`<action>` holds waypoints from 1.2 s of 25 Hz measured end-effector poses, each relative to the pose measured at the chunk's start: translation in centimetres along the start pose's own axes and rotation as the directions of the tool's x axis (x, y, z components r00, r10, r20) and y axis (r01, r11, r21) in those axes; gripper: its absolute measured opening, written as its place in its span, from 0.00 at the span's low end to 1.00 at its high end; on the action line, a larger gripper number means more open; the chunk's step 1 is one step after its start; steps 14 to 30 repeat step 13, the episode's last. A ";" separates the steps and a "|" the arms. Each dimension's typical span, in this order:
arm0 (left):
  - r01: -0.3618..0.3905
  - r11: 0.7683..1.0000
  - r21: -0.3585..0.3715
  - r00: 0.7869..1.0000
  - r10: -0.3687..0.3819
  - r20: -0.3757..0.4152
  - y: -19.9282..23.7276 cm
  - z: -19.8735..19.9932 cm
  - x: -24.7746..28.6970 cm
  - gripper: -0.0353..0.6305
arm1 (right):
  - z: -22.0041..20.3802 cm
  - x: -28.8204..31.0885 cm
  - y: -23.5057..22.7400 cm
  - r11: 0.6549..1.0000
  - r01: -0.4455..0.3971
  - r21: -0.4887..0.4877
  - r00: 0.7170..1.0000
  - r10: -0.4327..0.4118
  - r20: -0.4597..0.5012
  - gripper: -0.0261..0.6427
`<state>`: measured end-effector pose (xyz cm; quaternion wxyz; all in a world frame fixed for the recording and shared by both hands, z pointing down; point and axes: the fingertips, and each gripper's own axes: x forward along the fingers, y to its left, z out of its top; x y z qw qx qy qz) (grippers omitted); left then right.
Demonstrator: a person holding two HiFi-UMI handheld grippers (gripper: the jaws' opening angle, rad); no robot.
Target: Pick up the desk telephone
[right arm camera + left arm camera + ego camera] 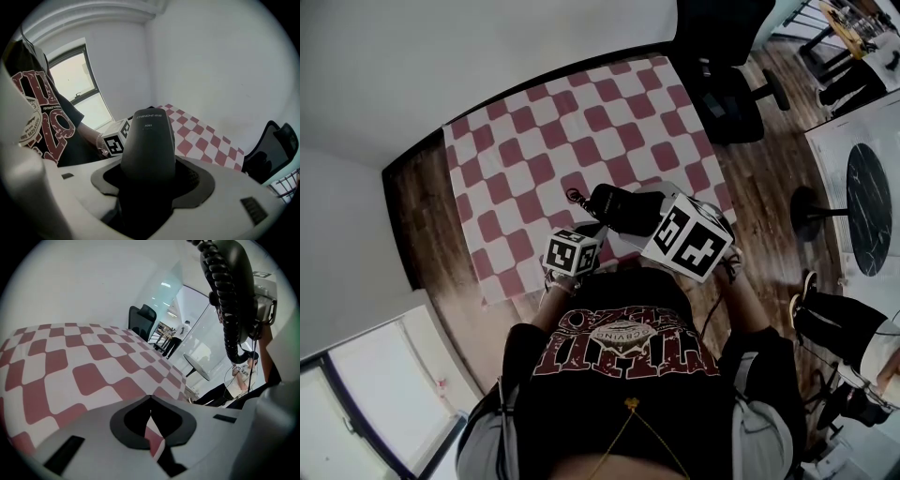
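Head view: right gripper (pixel 639 219) is clamped on the black plastic telephone handset (pixel 617 202), which sits just above the near edge of the red-and-white checked tablecloth (pixel 544 122). The black coiled cord (pixel 576 198) trails off the handset's left end. Left gripper (pixel 581 234) is just beside it on the left and carries nothing. I can't make out a phone base here.

Left gripper view: left gripper (pixel 150 404) has its jaws drawn together with nothing between them; only a sliver of checked tablecloth (pixel 93 362) shows through the slit. The handset (pixel 236 263) hangs high at upper right, clear of the cloth, and the coiled cord (pixel 229 310) drops from it and curls away to the right. The cord's far end is out of frame.

Right gripper view: right gripper (pixel 147 176) is closed firmly on the handset (pixel 149 138), which stands up between the dark pads, well seated. The left gripper's marker cube (pixel 114 143) is close behind it and the tablecloth (pixel 197 136) lies beyond.

My read: the grasp is done and the lift is underway or nearly complete, since the handset looks off the table. The next move calls for a steady upward raise with the grip force kept on. Watch the cord tension: if the base is tethered out of view, a fast pull could drag it.
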<state>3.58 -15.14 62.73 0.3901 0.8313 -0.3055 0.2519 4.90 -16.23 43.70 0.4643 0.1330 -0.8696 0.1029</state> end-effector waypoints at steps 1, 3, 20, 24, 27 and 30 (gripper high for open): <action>0.002 1.000 0.002 1.000 -0.002 0.000 -0.1 0.1 -0.1 0.06 | 0.0 0.0 0.0 1.000 0.000 0.003 1.000 0.000 0.000 0.46; 0.006 1.000 0.004 1.000 -0.006 0.003 -0.1 0.2 -0.1 0.06 | -0.1 0.1 0.0 1.000 0.000 0.015 1.000 0.000 -0.004 0.46; 0.000 1.000 -0.007 1.000 0.000 -0.001 0.4 0.0 0.1 0.06 | -0.1 0.3 -0.4 1.000 -0.005 0.015 1.000 0.005 -0.008 0.46; 0.000 1.000 -0.007 1.000 0.000 -0.001 0.4 0.0 0.1 0.06 | -0.1 0.3 -0.4 1.000 -0.005 0.015 1.000 0.005 -0.008 0.46; 0.000 1.000 -0.007 1.000 0.000 -0.001 0.4 0.0 0.1 0.06 | -0.1 0.3 -0.4 1.000 -0.005 0.015 1.000 0.005 -0.008 0.46; 0.000 1.000 -0.007 1.000 0.000 -0.001 0.4 0.0 0.1 0.06 | -0.1 0.3 -0.4 1.000 -0.005 0.015 1.000 0.005 -0.008 0.46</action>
